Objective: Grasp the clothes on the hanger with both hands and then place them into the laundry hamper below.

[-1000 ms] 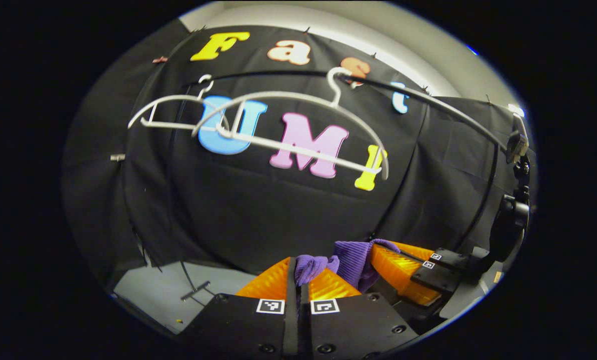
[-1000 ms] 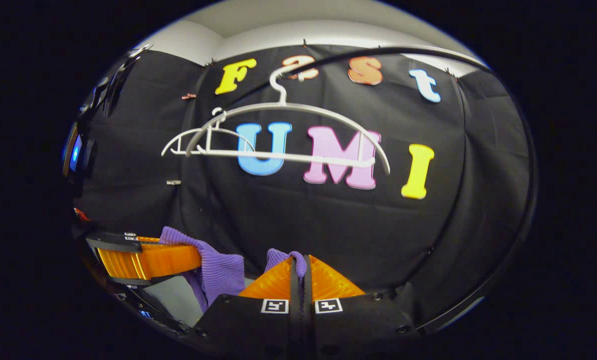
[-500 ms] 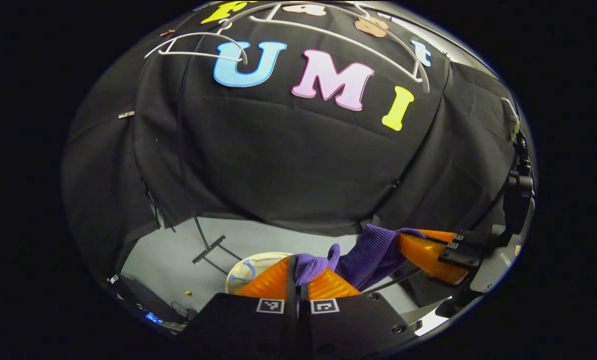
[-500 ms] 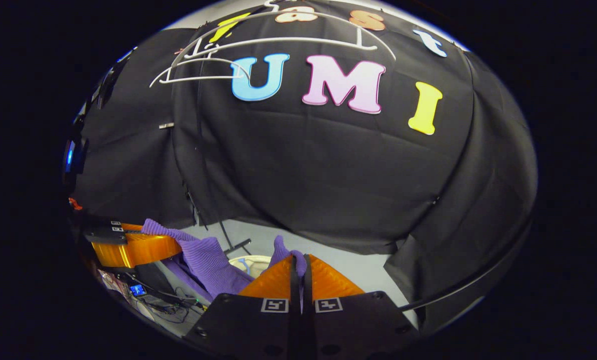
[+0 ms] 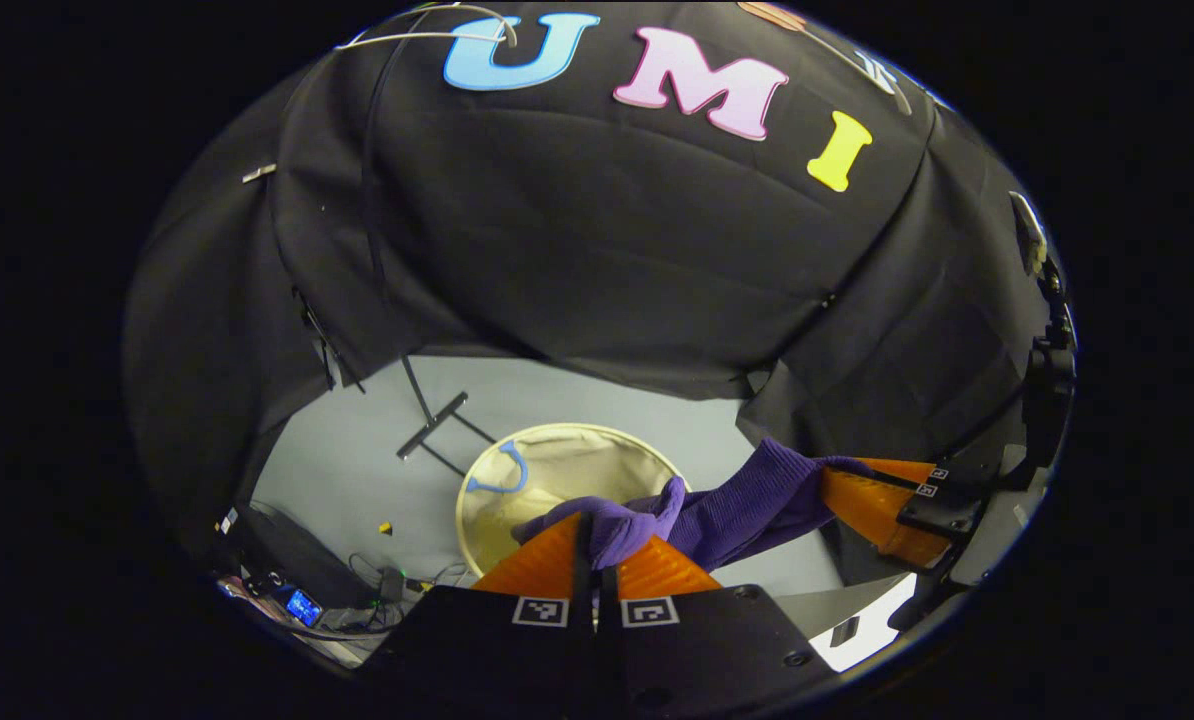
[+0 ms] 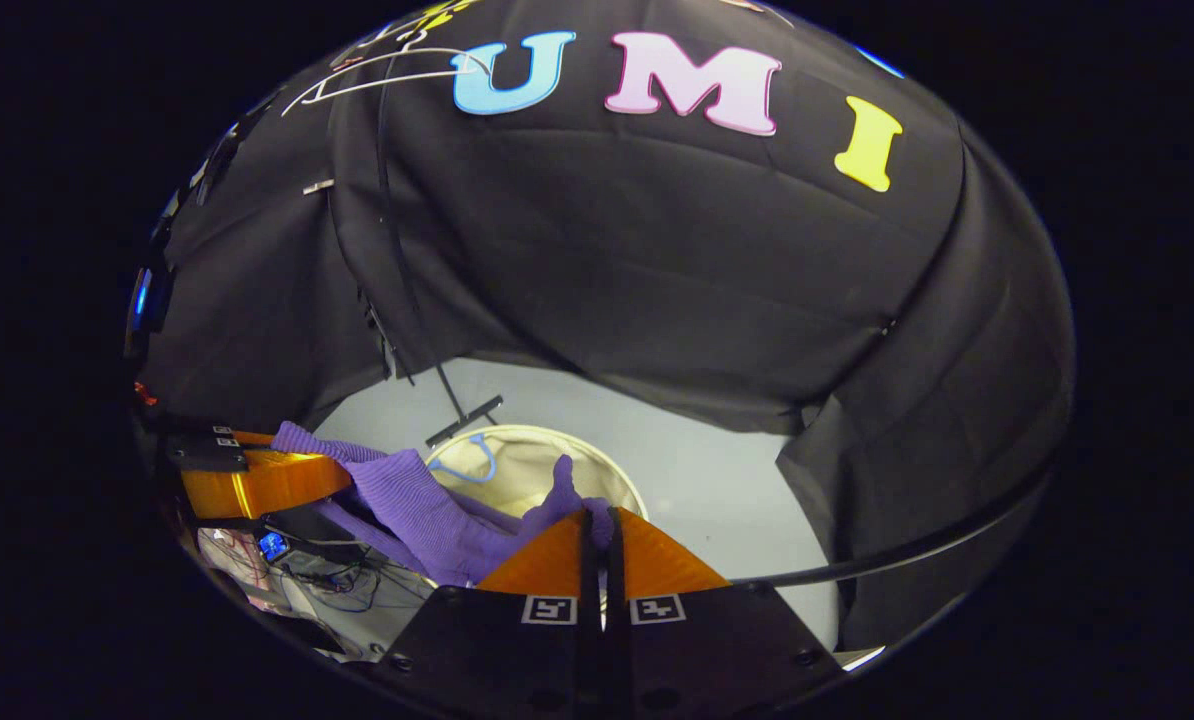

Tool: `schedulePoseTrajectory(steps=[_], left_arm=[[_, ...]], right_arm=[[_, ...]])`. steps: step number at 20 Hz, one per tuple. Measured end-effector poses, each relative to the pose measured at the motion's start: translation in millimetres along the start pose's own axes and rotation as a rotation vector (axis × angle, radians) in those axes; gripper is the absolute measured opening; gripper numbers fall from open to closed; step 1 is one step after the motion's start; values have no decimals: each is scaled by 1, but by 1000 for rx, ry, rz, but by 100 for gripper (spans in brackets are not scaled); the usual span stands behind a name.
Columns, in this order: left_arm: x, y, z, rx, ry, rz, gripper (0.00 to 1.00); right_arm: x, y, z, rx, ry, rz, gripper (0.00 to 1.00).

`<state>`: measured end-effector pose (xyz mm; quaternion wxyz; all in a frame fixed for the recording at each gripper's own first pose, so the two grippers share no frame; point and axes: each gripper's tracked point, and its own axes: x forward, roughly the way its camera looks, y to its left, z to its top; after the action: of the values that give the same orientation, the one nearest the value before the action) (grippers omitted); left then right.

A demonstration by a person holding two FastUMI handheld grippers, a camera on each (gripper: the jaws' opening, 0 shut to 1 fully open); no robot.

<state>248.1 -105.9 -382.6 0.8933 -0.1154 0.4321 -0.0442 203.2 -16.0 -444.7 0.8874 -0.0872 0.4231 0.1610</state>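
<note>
Straight ahead of the left gripper point(image 5: 595, 525), black cloth wall point(image 5: 597, 250), hanging in folds. Below it, ahead and down, grey floor point(image 5: 357, 470). Ahead and left, thin black pole point(image 5: 415, 385) ending in a T-shaped foot on that floor. Low left, small yellow scrap point(image 5: 384, 527), tangled cables point(image 5: 397, 580), small device with lit blue screen point(image 5: 304, 606).

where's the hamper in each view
left gripper view: hamper sits low centre, on the floor just past the left gripper, behind the purple cloth.
right gripper view: hamper low, left of centre, behind the cloth.
shared landmark: blue handle inside its rim.
</note>
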Motion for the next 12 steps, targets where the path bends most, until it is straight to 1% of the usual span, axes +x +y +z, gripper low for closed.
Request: schedulePoseTrajectory(steps=[6, 9, 12], left_arm=[[56, 4, -43, -4, 158, 3, 5], [69, 7, -63, 16, 222, 26, 5], [80, 15, -68, 10, 241, 59, 5]], right_arm=[[43, 1, -41, -5, 124, 22, 5], [60, -1, -64, -4, 187, 22, 5], [62, -3, -71, -3, 213, 19, 5]])
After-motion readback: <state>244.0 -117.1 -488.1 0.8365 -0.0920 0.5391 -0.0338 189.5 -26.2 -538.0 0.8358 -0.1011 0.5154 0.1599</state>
